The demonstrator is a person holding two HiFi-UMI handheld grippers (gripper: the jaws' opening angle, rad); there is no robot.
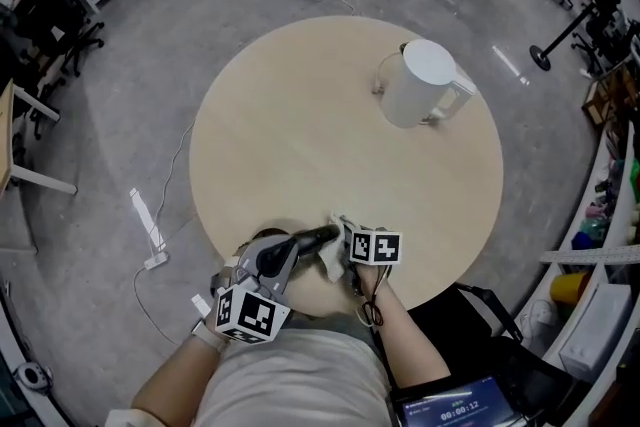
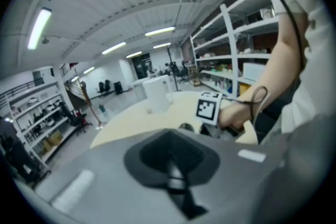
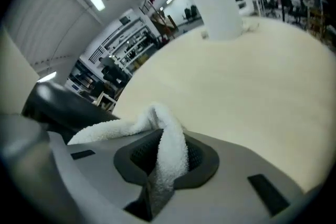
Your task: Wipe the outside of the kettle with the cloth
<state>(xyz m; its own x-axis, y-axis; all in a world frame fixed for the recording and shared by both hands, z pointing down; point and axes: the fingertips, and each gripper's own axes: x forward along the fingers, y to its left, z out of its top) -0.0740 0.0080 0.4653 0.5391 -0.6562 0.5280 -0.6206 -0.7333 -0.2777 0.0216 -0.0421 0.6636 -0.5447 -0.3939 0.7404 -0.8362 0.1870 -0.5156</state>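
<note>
You are pinching the cloth (image 3: 169,147) between your right gripper's (image 3: 157,186) jaws at the table's (image 1: 300,145) near edge, your left gripper's (image 2: 176,181) jaws closed on nothing. The kettle (image 1: 420,83) is standing well apart on the far side, so wiping likely awaits a reach across.
</note>
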